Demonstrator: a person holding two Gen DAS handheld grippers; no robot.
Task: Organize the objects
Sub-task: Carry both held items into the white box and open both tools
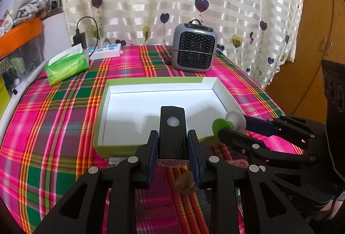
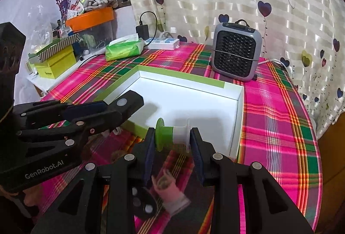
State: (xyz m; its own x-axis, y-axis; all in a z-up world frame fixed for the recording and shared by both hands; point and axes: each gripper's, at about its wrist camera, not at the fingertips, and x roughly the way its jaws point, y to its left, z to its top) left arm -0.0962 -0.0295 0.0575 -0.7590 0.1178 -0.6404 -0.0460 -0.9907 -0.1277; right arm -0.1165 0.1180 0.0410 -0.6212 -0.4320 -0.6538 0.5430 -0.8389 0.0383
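The open box sits mid-table. The heater stands behind it, near the far edge. The tissue pack lies toward the far left corner, the power strip just behind it. Over the box's near edge, the left gripper holds the bike light; to its right, the right gripper holds the spool.

I count one shallow white cardboard box with a lime-green rim on the plaid cloth. Behind the box: one grey plastic grille-fronted heater, one green tissue pack, one white power strip. At the box's near edge: one black rectangular bike light, one green-and-white spool, two black grippers.
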